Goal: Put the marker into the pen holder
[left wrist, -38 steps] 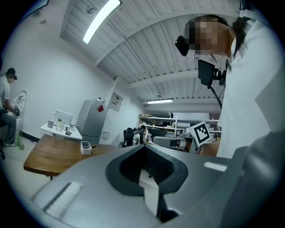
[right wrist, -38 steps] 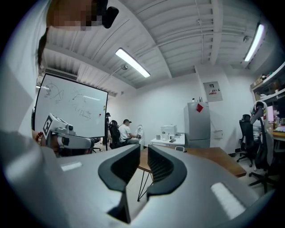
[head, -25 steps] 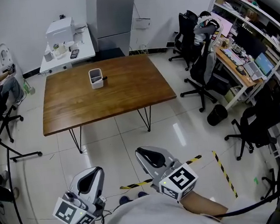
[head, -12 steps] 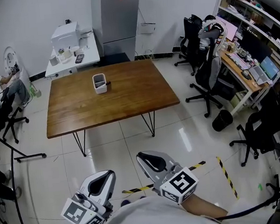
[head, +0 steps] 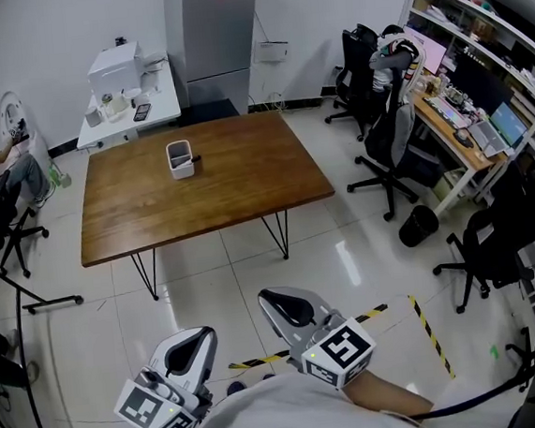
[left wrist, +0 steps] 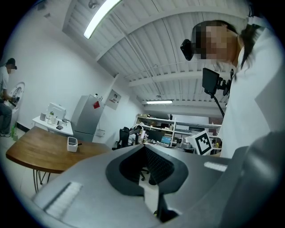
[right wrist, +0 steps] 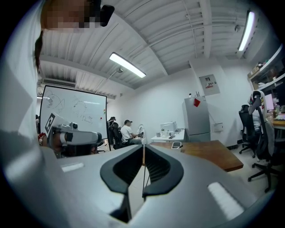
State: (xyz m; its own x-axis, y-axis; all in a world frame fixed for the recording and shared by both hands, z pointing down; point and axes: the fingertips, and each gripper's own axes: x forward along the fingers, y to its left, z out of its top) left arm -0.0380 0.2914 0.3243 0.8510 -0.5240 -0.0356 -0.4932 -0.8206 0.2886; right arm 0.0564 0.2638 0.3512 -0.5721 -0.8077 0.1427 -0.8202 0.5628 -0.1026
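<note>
Still at approach stage, well back from the table (head: 236,183). Left gripper (head: 188,350) pressed together, empty. Right gripper (head: 288,302) has just been closing, nothing between its jaws. Marker (head: 195,157) lies just beside the pen holder (head: 180,158). Next move, I judge: walk in, spread the jaws, pinch the marker.

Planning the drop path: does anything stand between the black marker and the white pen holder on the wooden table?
Nothing visible does. The black marker lies right beside the white rectangular pen holder on the brown wooden table.

1 pen hldr (head: 180,158), 1 marker (head: 196,157)
</note>
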